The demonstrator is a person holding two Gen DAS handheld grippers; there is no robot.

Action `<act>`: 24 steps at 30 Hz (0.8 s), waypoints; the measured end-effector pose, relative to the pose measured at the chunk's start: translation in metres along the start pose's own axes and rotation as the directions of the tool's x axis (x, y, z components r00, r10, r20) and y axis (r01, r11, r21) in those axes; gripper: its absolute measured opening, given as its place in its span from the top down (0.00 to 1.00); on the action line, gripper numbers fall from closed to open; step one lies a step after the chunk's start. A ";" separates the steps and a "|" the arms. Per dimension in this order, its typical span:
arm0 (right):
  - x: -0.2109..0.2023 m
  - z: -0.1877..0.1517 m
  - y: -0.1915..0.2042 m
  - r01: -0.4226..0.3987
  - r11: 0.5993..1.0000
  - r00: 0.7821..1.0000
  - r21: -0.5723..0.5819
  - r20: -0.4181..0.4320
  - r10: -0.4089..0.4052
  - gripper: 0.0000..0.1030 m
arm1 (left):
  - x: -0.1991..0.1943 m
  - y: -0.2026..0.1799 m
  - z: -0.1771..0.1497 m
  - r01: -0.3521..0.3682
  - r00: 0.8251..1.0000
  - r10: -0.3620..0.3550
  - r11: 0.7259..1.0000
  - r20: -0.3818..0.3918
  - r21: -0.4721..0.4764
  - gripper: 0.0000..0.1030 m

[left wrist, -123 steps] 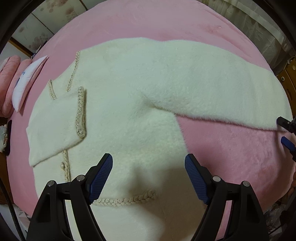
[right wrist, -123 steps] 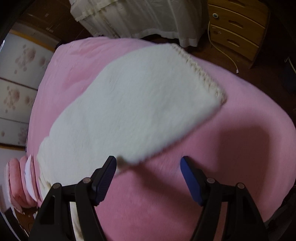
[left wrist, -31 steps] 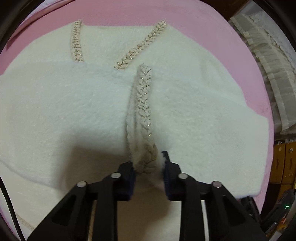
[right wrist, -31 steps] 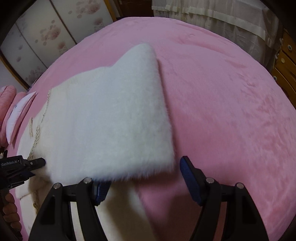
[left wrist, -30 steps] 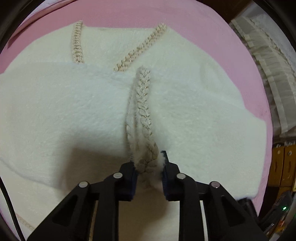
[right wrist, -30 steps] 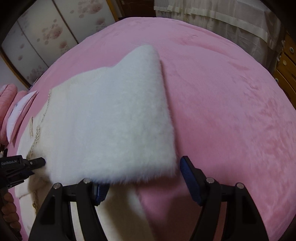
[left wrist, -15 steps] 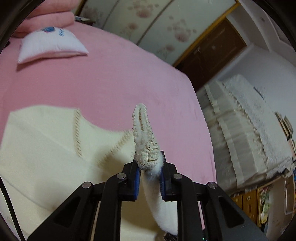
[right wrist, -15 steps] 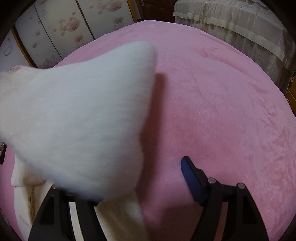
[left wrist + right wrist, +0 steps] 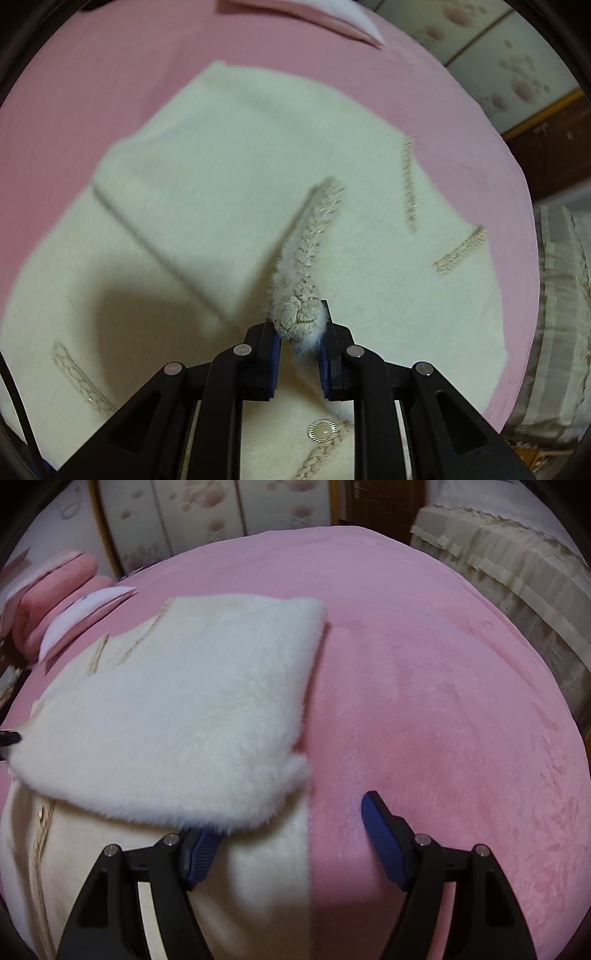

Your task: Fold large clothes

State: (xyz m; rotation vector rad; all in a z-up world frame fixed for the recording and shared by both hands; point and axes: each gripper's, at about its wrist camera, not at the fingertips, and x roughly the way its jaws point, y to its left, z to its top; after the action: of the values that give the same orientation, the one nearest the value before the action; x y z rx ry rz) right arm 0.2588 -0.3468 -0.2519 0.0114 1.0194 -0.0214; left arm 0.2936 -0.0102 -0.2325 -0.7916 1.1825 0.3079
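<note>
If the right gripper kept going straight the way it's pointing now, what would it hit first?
Probably the pink plush bed cover. The open right gripper points down at bare cover just beside the fluffy white jacket's folded sleeve, whose edge lies over its left finger, so it might brush that too; depth is unclear.

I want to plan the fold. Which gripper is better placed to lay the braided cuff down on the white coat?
Left. The left gripper is shut on the braided cuff above the white coat. The right gripper is open and grips nothing.
</note>
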 end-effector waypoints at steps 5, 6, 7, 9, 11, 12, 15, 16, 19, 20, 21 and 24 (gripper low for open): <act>-0.009 -0.005 -0.009 0.011 0.997 1.000 -0.075 0.030 -0.008 0.29 | 0.008 -0.023 0.006 -0.049 0.997 0.045 0.996 0.057 0.078 0.86; -0.010 -0.003 -0.012 0.020 0.997 0.999 -0.077 0.038 -0.017 0.29 | 0.006 -0.013 0.009 -0.050 0.997 0.044 0.994 0.069 0.092 0.86; -0.011 -0.001 -0.013 0.018 0.997 0.999 -0.076 0.043 -0.015 0.29 | 0.003 -0.018 0.015 -0.047 0.995 0.037 0.993 0.090 0.107 0.86; -0.011 0.003 -0.011 -0.012 0.997 0.999 -0.080 0.043 0.015 0.32 | -0.001 -0.024 0.024 -0.025 0.993 0.008 0.990 0.118 0.138 0.85; -0.011 0.006 -0.006 -0.021 0.995 0.998 -0.101 0.054 0.027 0.37 | -0.006 -0.021 0.032 -0.042 0.993 0.024 0.987 0.113 0.158 0.85; -0.011 0.007 -0.002 -0.023 0.993 0.998 -0.113 0.063 0.030 0.43 | -0.002 -0.025 0.033 -0.059 0.995 0.044 0.983 0.087 0.174 0.85; -0.010 0.010 0.009 -0.030 0.990 0.996 -0.140 0.084 0.042 0.46 | 0.009 -0.028 0.030 -0.094 0.995 0.088 0.972 0.039 0.213 0.85; -0.009 0.011 0.012 -0.028 0.989 0.995 -0.148 0.090 0.041 0.48 | 0.011 -0.027 0.027 -0.101 0.995 0.095 0.970 0.038 0.222 0.85; -0.002 0.018 0.011 -0.048 0.992 0.996 -0.120 0.069 0.057 0.68 | 0.012 -0.020 0.023 -0.065 0.998 0.065 0.975 0.006 0.210 0.85; -0.001 0.020 0.005 -0.062 0.995 0.996 -0.082 0.063 0.068 0.69 | 0.011 -0.019 0.022 -0.048 0.999 0.049 0.979 -0.003 0.196 0.85; -0.001 0.019 0.000 -0.086 0.996 0.994 -0.036 0.063 0.088 0.71 | 0.013 -0.018 0.021 -0.038 0.999 0.040 0.982 -0.009 0.186 0.84; 0.000 0.015 -0.011 -0.127 0.990 0.991 0.056 0.049 0.125 0.72 | 0.018 -0.015 0.017 -0.073 0.997 0.077 0.979 -0.012 0.189 0.83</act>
State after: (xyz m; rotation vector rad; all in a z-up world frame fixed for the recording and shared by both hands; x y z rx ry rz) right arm 0.2716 -0.3583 -0.2435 0.1289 0.9711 0.0634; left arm 0.3212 -0.0118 -0.2403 -0.5868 1.2422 0.2465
